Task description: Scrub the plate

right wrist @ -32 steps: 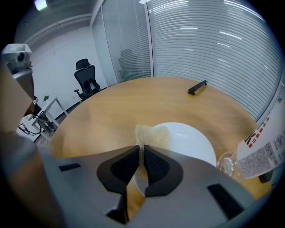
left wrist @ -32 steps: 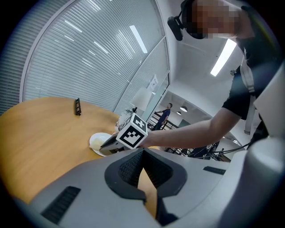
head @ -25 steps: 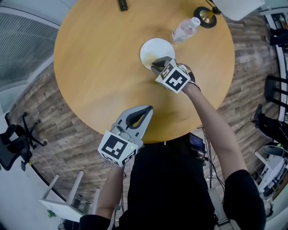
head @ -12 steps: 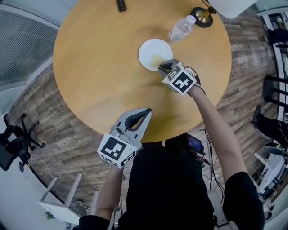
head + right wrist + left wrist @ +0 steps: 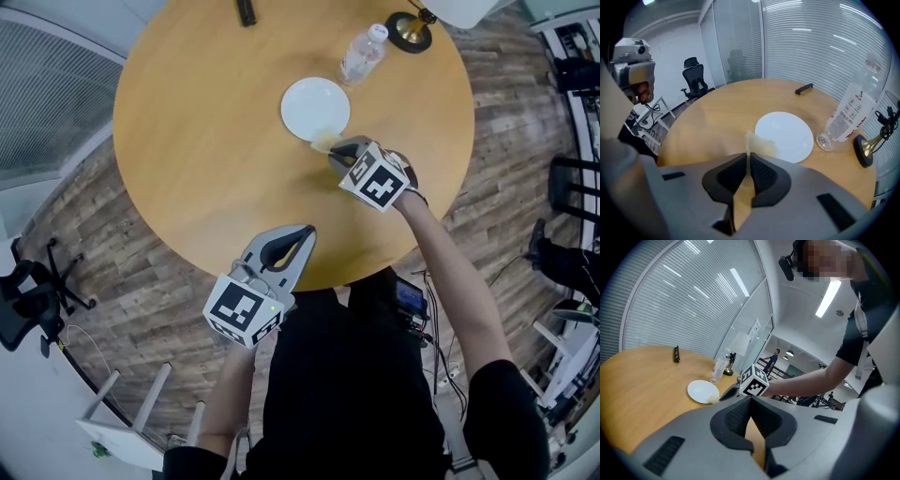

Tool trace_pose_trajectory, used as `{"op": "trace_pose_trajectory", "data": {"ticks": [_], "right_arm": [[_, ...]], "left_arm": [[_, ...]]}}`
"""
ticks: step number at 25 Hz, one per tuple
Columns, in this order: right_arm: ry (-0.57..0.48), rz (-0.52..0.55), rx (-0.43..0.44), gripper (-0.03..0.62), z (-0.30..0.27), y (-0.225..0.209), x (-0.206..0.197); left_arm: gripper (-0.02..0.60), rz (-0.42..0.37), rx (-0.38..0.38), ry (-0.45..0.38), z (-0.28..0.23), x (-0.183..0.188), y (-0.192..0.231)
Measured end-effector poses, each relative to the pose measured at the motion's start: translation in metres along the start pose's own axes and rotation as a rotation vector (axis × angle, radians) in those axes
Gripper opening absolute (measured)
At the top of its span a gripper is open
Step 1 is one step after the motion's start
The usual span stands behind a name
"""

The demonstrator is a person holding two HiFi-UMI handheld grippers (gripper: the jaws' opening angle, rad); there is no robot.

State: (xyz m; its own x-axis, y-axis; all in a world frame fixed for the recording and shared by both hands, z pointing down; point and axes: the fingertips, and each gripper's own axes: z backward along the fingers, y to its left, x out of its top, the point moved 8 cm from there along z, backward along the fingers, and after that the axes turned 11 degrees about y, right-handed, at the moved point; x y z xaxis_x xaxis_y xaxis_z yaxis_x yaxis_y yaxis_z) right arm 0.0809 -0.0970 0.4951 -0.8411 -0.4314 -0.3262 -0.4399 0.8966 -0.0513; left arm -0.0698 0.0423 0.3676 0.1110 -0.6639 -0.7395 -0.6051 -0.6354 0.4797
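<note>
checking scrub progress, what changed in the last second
The right gripper, shut on the yellowish cloth, slid back off the plate toward the person; the cloth now sits at the plate's near rim. The left gripper stayed shut and empty at the table edge; plate and bottle did not move.
</note>
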Motion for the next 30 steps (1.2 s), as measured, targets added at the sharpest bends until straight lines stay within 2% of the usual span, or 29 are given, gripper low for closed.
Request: {"op": "trace_pose_trajectory", "data": {"ticks": [5,8,13,19,23,26,30], "right_arm": [[-0.048,0.013,0.024,0.026,0.028,0.033,-0.027],[-0.087,-0.021,0.045,0.026,0.053,0.053,-0.061],[-0.142,-0.159,0.024,0.026,0.095,0.077,-0.155],[-0.243,-0.348,0.024,0.026,0.158,0.124,-0.279],[-0.276,-0.376,0.033,0.026,0.2,0.149,-0.34],[-0.349,-0.365,0.028,0.026,0.237,0.156,-0.367],[-0.476,-0.399,-0.008,0.026,0.276,0.161,-0.377]], "left_arm": [[0.006,-0.022,0.021,-0.005,0.006,-0.001,-0.028],[0.006,-0.035,0.011,-0.006,-0.004,-0.004,-0.055],[0.006,-0.031,-0.046,-0.01,-0.041,-0.015,-0.116],[0.006,-0.11,-0.115,0.014,-0.092,-0.028,-0.218],[0.006,-0.098,-0.128,-0.007,-0.11,-0.045,-0.273],[0.006,-0.106,-0.116,-0.012,-0.113,-0.054,-0.304],[0.006,-0.098,-0.065,-0.049,-0.098,-0.058,-0.322]]}}
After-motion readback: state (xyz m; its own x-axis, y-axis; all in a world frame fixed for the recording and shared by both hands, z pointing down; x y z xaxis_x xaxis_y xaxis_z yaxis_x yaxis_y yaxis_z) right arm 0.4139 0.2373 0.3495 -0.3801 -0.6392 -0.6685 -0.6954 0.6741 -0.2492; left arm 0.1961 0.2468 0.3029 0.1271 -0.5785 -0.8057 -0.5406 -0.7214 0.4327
